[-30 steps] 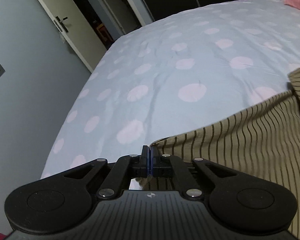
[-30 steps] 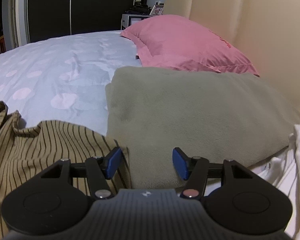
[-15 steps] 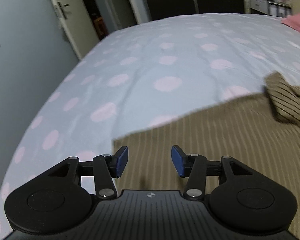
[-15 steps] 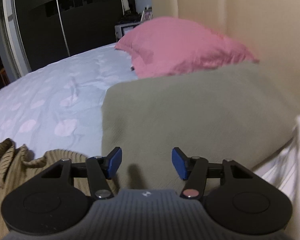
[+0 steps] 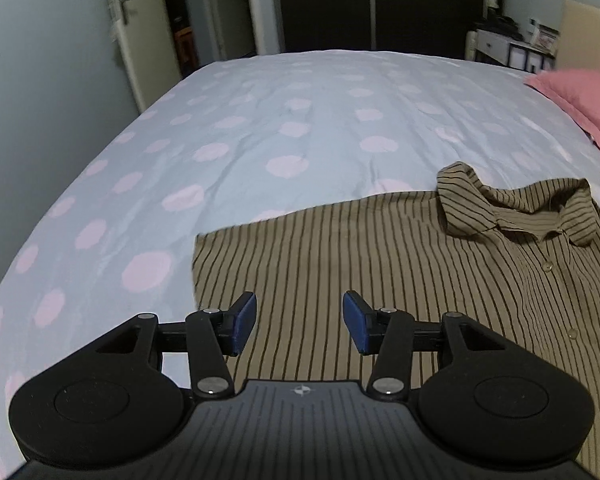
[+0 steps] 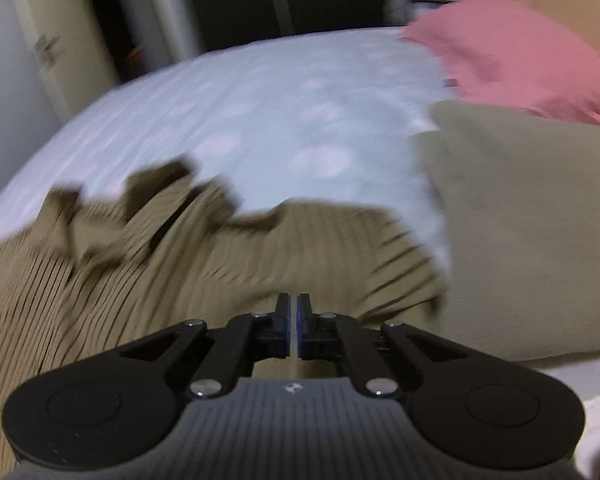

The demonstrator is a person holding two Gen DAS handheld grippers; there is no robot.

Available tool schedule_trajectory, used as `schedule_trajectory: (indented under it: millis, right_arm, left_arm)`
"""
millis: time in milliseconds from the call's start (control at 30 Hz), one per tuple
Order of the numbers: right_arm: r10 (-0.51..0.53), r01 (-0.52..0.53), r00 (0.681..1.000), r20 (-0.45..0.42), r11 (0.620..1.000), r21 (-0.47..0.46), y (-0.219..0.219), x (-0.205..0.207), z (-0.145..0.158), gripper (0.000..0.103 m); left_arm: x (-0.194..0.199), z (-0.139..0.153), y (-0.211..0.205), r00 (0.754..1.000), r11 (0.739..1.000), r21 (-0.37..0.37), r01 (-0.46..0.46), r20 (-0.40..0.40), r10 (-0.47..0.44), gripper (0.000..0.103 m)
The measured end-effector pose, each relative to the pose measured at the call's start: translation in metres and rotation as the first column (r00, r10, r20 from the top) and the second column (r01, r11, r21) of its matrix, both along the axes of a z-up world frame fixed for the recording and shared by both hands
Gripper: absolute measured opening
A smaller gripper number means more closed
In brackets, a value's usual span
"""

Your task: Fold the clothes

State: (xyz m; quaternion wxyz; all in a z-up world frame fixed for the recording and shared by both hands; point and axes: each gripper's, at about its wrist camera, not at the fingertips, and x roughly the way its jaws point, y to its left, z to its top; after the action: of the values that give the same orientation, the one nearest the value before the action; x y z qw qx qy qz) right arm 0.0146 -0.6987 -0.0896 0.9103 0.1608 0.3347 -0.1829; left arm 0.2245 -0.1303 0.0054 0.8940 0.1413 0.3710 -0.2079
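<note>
Lying on one bed [image 5: 300, 128], one striped shirt [image 5: 340, 248], two pillows.

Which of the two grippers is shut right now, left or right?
The right gripper: its jaws are pressed together over the striped shirt, though blur hides whether cloth is pinched. The left gripper has jaws wide apart above the shirt.

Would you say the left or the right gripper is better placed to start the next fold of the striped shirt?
Probably the left gripper: it is open above the striped shirt, near its corner. The right gripper is nearly shut, blurred, apparently empty.
</note>
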Motion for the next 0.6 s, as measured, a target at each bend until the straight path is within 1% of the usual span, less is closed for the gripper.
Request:
schedule_trajectory:
  millis: [67,133,167,200,233,300,333,433,500,600]
  right_arm:
    - [0.015,-0.015,1.000,0.001,0.999,-0.029,0.006,0.000,0.005,0.009]
    - [0.030,-0.030,1.000,0.002,0.998,-0.059,0.011,0.000,0.010,0.015]
    - [0.018,-0.018,1.000,0.008,0.997,-0.073,0.010,-0.003,0.013,0.022]
    - [-0.018,0.020,1.000,0.019,0.996,-0.088,0.003,-0.008,0.015,0.031]
    - [-0.047,0.049,0.999,0.024,0.993,-0.104,-0.004,-0.014,0.016,0.035]
    - [-0.085,0.088,0.996,0.022,0.987,-0.134,-0.014,-0.024,0.015,0.048]
    - [-0.093,0.094,0.996,0.015,0.985,-0.142,-0.017,-0.027,0.014,0.051]
    - [-0.117,0.115,0.993,-0.014,0.986,-0.120,-0.023,-0.035,0.004,0.050]
    - [-0.132,0.131,0.991,-0.022,0.990,-0.051,-0.028,-0.035,-0.004,0.044]
    - [-0.152,0.153,0.988,-0.028,0.987,0.047,-0.033,-0.028,-0.013,0.043]
  left_arm:
    - [0.001,0.000,0.006,1.000,1.000,0.012,-0.028,-0.007,0.028,0.046]
    - [0.002,-0.001,0.011,0.999,0.999,0.027,-0.047,-0.012,0.047,0.046]
    - [0.003,-0.002,0.014,0.998,0.998,0.033,-0.054,-0.012,0.054,0.046]
    - [0.004,-0.002,0.017,0.998,0.997,0.038,-0.063,-0.014,0.063,0.046]
    - [0.004,-0.001,0.020,0.997,0.997,0.040,-0.073,-0.017,0.073,0.046]
    - [0.004,0.000,0.024,0.997,0.996,0.039,-0.080,-0.020,0.080,0.046]
    - [0.003,0.001,0.026,0.996,0.996,0.038,-0.081,-0.021,0.082,0.046]
    - [0.002,0.001,0.027,0.997,0.996,0.050,-0.076,-0.021,0.077,0.046]
    - [0.001,0.001,0.027,0.997,0.996,0.057,-0.070,-0.020,0.072,0.046]
    - [-0.001,0.000,0.025,0.998,0.996,0.070,-0.054,-0.018,0.055,0.046]
